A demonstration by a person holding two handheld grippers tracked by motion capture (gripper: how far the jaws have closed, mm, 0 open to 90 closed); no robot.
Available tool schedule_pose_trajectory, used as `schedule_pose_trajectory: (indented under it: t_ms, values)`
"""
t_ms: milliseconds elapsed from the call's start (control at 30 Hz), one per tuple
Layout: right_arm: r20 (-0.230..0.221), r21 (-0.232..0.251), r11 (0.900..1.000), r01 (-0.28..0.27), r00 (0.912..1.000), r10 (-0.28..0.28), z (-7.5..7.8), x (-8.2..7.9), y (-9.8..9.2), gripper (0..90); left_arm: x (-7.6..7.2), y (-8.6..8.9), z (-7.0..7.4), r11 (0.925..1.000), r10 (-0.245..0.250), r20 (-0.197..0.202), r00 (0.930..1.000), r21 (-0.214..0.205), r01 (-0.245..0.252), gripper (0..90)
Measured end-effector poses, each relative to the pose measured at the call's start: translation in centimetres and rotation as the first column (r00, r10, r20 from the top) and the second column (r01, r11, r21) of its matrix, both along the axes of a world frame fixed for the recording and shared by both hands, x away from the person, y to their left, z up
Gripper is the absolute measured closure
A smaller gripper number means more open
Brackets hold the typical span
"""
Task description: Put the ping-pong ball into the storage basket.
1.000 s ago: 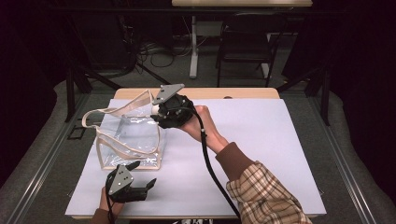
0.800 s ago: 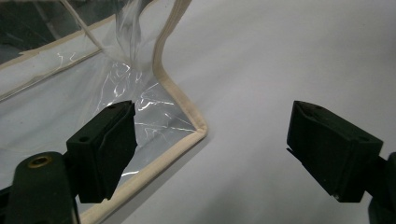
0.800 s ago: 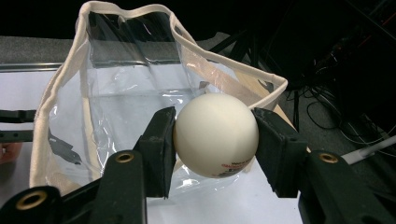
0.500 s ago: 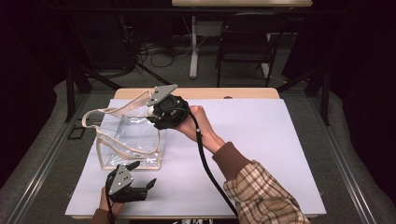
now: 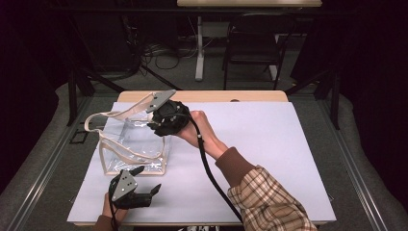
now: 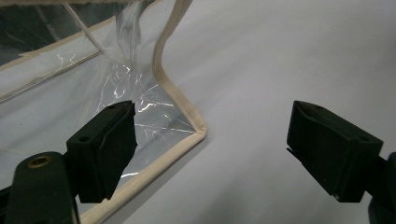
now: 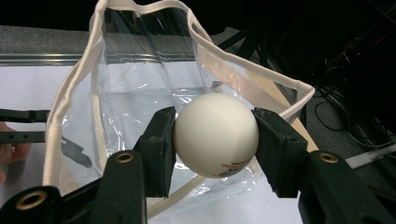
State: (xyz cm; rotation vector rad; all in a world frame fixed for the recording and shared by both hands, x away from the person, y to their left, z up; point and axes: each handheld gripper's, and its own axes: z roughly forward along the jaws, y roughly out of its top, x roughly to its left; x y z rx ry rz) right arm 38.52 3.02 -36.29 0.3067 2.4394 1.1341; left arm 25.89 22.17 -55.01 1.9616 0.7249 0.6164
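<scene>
White ping-pong ball [image 7: 215, 135] sat clamped in the right tool [image 7: 212, 140] over the clear bag [image 5: 134, 139]; left tool [image 6: 210, 149] gaped apart.

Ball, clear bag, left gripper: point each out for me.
ball [image 7: 215, 135], right gripper view, centre of its white face.
clear bag [image 5: 137, 144], high view, transparent side wall.
left gripper [image 6: 211, 149], left gripper view, midway between open jaws.

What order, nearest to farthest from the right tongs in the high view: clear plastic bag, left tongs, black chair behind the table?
1. Clear plastic bag with cream trim, directly under the right tongs.
2. Left tongs, near table edge.
3. Black chair, beyond the table.
</scene>
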Motion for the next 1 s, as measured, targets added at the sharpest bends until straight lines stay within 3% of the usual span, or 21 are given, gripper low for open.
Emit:
schedule_pose_trajectory:
  t_ms: [1000]
  values:
    - [-0.043, -0.038, 0.9991, -0.018, 0.9989, 0.017, -1.0, -0.3, 1.8, 50.9, 0.0, 0.0, 0.0, 1.0000, 0.000, -0.001, 1.0000, 0.002, 0.000, 16.1]
